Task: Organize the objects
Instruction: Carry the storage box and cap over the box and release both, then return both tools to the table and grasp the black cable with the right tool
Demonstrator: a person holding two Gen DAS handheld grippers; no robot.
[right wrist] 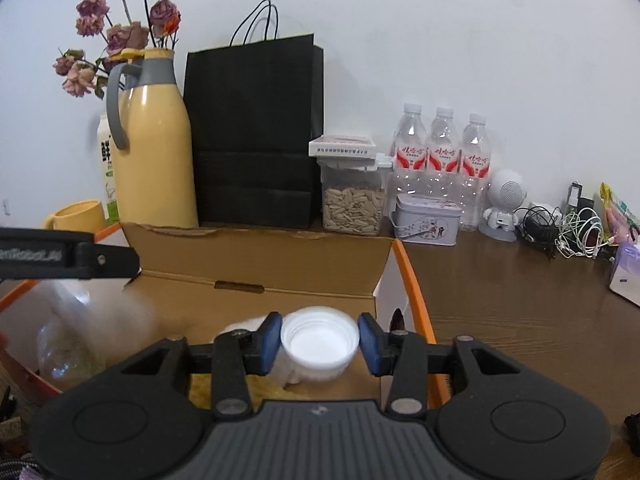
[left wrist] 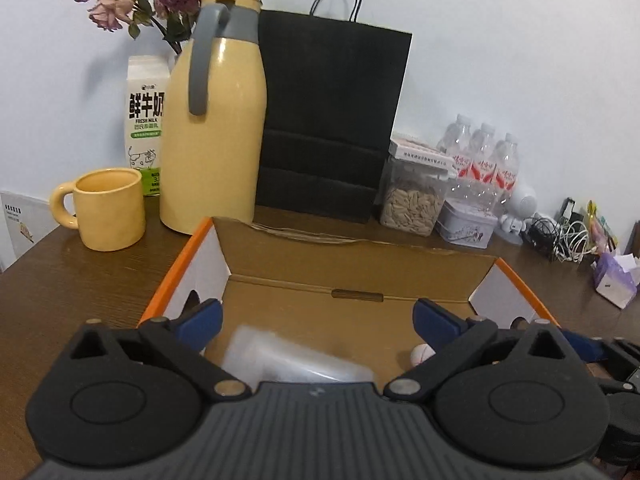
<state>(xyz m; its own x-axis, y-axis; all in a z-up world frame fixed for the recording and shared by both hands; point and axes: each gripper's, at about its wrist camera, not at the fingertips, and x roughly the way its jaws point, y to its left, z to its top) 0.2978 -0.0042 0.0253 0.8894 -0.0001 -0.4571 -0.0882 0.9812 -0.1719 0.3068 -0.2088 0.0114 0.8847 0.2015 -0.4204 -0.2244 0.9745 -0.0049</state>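
My left hand-held gripper (left wrist: 316,322) stands wide open above the open brown cardboard box with orange edges (left wrist: 352,276), and nothing is between its blue pads (left wrist: 202,318). Below it, on the floor of the box at about 6 o'clock, lies a clear plastic container (left wrist: 288,360), blurred, on its side. A small pale round thing (left wrist: 422,354) lies at 4 o'clock of the box floor, half hidden by my right finger; I cannot tell what it is.

My right hand-held gripper (right wrist: 319,344) is partly open. A white plastic screw lid (right wrist: 320,342), with its hollow side up, sits between the blue pads (right wrist: 270,344). A thin gap shows on each side, so the pads do not seem to press on it. The lid is over the right part of the box, near the orange edge at 3 o'clock.

Behind the box, on the dark wooden surface (right wrist: 520,300), at 11 o'clock stand a yellow ceramic mug (left wrist: 110,210), a tall yellow jug with a grey handle (left wrist: 216,120) and a white milk carton (left wrist: 146,120). At 12 o'clock stands a black paper bag (left wrist: 332,120). At 1 o'clock are a clear jar of seeds (right wrist: 352,208), a small lilac tin (right wrist: 426,220) and three clear water bottles (right wrist: 440,152).
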